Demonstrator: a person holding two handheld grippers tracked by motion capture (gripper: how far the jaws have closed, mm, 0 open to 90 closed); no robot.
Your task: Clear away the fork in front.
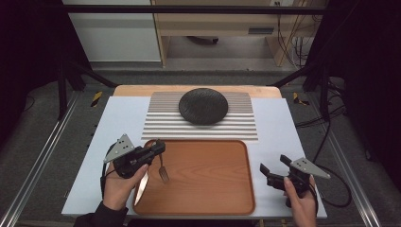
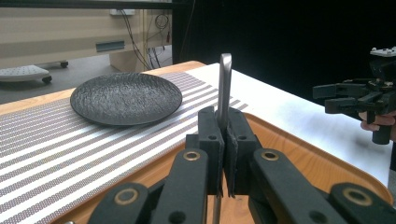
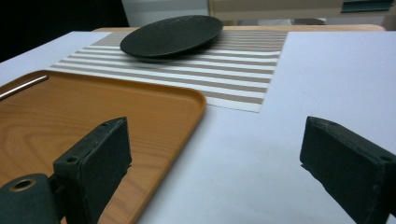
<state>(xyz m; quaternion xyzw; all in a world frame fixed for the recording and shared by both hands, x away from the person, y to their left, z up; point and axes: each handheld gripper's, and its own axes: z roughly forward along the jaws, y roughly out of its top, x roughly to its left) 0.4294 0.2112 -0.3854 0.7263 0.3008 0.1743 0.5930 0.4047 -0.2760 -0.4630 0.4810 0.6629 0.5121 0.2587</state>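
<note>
Over tray (image 1: 208, 179): left tongs (image 1: 158, 147) pinching fork (image 1: 163, 172), tines toward person; right tongs (image 1: 273, 165) spread.

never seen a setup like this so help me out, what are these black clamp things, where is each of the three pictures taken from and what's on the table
No robot here: a person holds a hand-held tool with two black jaws, a pair of tongs, in each hand. The high view looks down from above the person. The other two pictures come from small cameras riding on each tool, looking along its own jaws.

On the table lie a wooden tray, a striped placemat and a black plate on that mat. A knife lies in the tray.

The left tongs are shut on a fork, gripping its handle, prongs down towards the tray. The right tongs are open and hold nothing, beside the tray.
</note>
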